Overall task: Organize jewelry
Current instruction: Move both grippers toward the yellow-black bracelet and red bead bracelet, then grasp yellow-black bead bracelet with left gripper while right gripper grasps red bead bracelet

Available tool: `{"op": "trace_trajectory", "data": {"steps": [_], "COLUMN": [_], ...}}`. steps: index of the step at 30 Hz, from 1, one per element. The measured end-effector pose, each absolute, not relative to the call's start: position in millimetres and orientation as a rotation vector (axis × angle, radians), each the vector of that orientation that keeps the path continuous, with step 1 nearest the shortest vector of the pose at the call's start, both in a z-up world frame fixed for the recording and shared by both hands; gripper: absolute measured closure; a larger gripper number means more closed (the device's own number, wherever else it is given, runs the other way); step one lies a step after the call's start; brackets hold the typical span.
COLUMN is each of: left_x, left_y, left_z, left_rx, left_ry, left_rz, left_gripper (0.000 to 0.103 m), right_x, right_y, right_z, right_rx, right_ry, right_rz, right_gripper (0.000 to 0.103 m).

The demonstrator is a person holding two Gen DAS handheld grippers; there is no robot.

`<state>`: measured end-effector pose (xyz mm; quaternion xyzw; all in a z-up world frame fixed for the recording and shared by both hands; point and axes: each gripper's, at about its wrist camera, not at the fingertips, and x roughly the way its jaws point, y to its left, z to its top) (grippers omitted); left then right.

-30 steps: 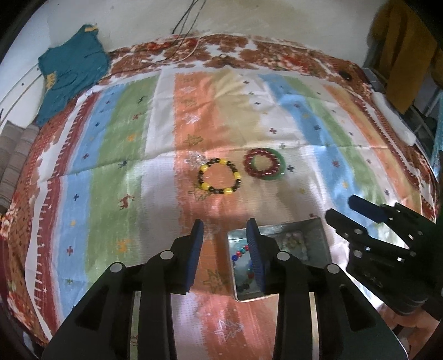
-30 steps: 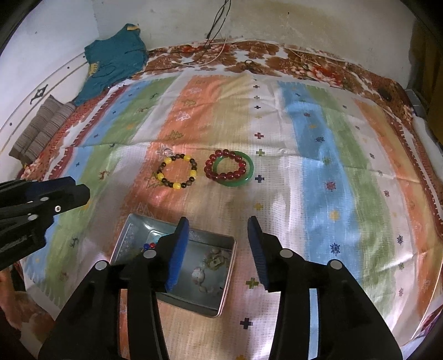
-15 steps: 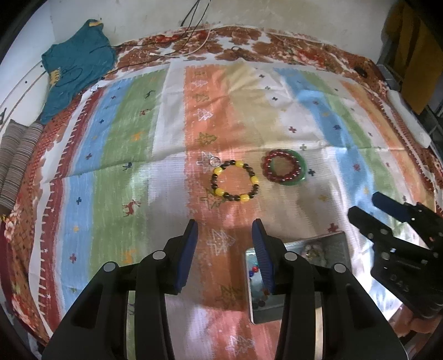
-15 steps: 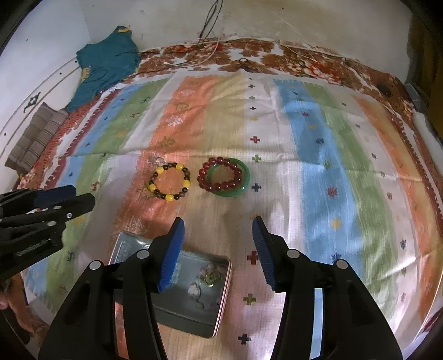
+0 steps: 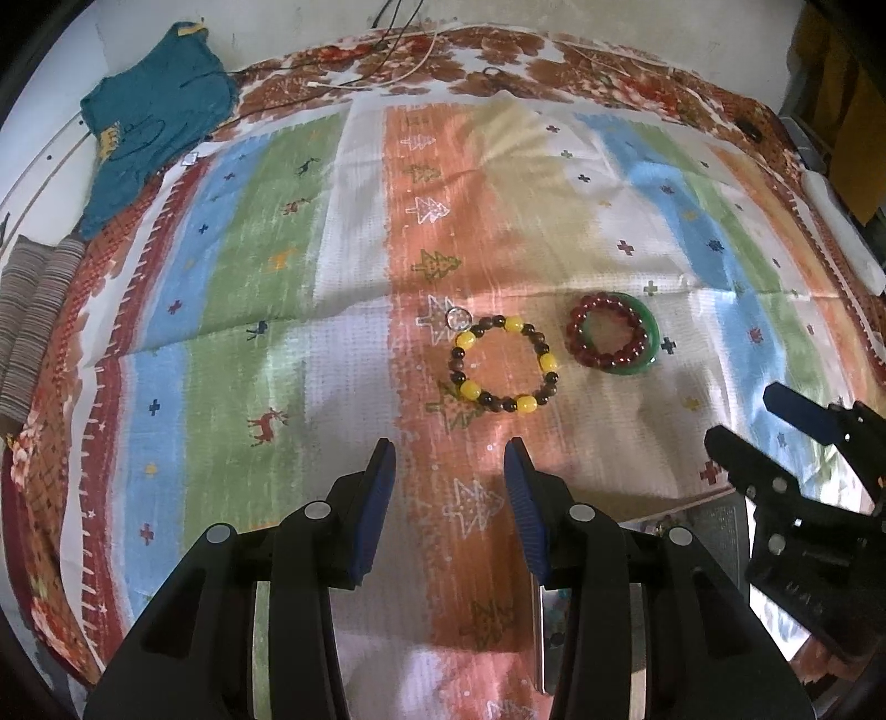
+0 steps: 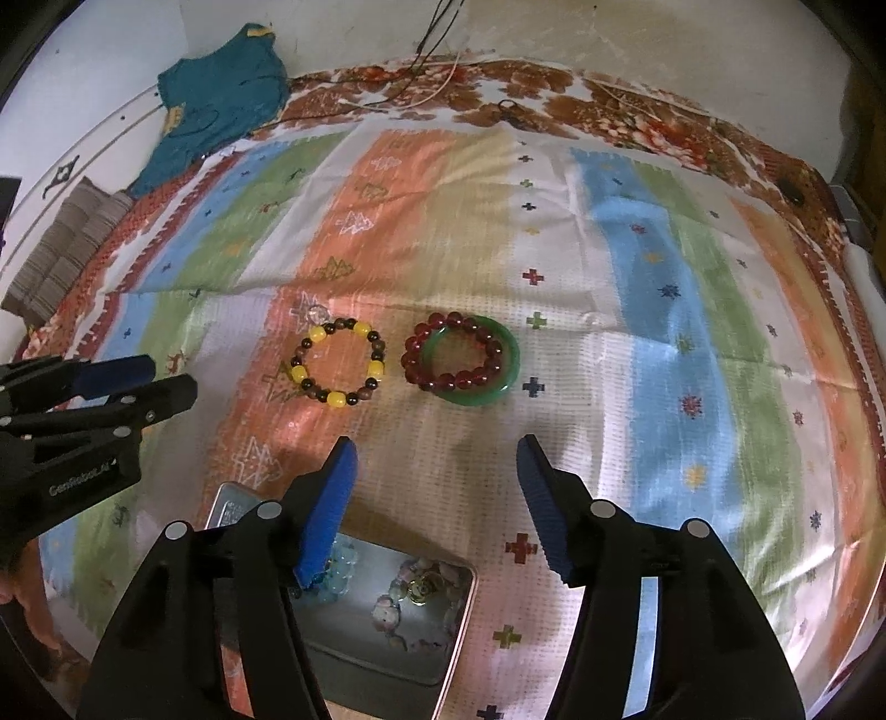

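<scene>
A: Jaws first?

B: Left gripper (image 5: 449,462) is parted, nothing between the pads, hanging over the striped cloth (image 5: 260,232); right gripper (image 6: 437,459) is wider, jaws have just been opening, also empty.

A: Jewelry?

B: Yellow bracelet (image 6: 339,361) flat on the cloth's orange stripe; a small clear ring (image 6: 315,313) touches its far-left edge; just right of it, apart, red bracelet (image 6: 451,354) lies on top of the green bangle (image 6: 506,360), overlapping.

A: Container?

B: Metal tin (image 6: 462,620) near edge, open; beaded pieces inside, too blurred to sort; right gripper's left finger (image 6: 326,509) covers part of it; in the left view only a corner of the tin (image 5: 714,518) shows between the two grippers.

A: Which gripper is nearer what?

B: Left lines up short of the yellow bracelet (image 5: 501,365); right sits short of the red bracelet and bangle; neither touches anything.

A: Background?

B: Teal shirt (image 6: 221,94) far left corner; cables (image 6: 437,33) at the far edge.
</scene>
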<state>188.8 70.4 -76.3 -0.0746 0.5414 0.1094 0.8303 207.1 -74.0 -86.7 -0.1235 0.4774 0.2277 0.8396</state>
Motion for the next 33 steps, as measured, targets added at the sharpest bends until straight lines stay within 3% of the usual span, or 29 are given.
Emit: {"op": "trace_trajectory", "data": {"steps": [33], "left_x": [245], "left_y": [99], "left_z": [-127], "left_rx": [-0.187], "left_ry": [1.255], "left_rz": [0.235], "left_gripper": [0.06], "right_x": [258], "right_y": [-35], "right_z": [-129], "right_rx": [-0.345], "right_ry": [1.091], "right_rz": [0.509], "right_gripper": [0.04]}}
